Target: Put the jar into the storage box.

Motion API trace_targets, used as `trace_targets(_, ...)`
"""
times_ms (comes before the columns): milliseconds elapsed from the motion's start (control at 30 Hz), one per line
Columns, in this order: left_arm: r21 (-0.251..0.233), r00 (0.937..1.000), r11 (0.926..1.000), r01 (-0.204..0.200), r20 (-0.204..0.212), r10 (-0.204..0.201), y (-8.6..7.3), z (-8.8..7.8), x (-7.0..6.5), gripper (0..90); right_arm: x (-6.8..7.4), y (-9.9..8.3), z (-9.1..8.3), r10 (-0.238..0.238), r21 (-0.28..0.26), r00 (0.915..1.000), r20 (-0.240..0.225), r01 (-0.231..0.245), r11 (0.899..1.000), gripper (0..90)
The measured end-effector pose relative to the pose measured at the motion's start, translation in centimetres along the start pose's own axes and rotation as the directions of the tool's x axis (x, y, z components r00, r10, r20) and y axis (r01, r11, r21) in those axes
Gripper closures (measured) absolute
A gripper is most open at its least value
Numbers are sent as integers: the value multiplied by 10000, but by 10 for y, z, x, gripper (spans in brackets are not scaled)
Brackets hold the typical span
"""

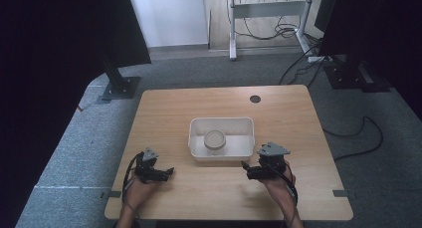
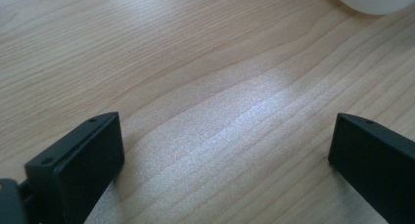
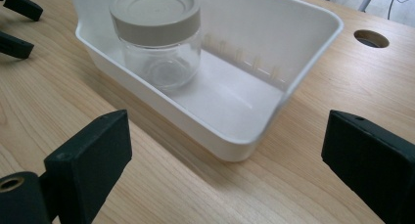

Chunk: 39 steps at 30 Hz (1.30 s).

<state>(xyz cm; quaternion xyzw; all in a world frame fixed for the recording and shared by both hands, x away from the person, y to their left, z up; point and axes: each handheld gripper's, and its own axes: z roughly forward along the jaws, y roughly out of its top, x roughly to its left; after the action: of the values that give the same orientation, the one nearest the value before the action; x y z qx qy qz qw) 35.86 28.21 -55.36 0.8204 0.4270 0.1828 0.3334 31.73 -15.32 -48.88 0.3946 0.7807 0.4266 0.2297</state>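
Presently both claws, left (image 1: 166,172) and right (image 1: 245,164), are held spread and empty on the desk (image 1: 164,108); the jar (image 3: 156,35) in the tray (image 3: 313,48) is best approached from above, judged squarely.

I see soft overhead light, table (image 1: 288,113) evenly lit, dark high-view side edges, pale sheen on left-gripper-view wood

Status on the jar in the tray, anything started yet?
Nothing looks done: the jar stands upright in the white tray with its lid on. Nothing is in hand: the left gripper and right gripper are open, near the table in front of the tray. Any handling of the jar is left.
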Motion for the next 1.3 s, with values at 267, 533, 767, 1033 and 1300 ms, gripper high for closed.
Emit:
trace_targets(267, -1, 10000, 10000, 10, -2, -10, 0, 0, 0, 0, -8, -12, -11, 138, -81, 9996, 243, -136, 9999, 43)
trace_targets(533, 2, 10000, 10000, 9, -12, -9, 0, 0, 0, 0, -17, -28, -22, 393, 1, 9977, 547, -393, 9992, 43)
trace_targets(767, 1, 10000, 10000, 28, -18, -28, 0, 0, 0, 0, -23, -41, -26, 603, 112, 9958, 695, -613, 9981, 43)
trace_targets(1033, 3, 10000, 10000, 36, -28, -36, 0, 0, 0, 0, -29, -56, -31, 822, 290, 9928, 870, -850, 9960, 43)
trace_targets(1300, 5, 10000, 10000, 28, -31, -28, 0, 0, 0, 0, -32, -70, -33, 994, 573, 9904, 964, -1052, 9928, 43)
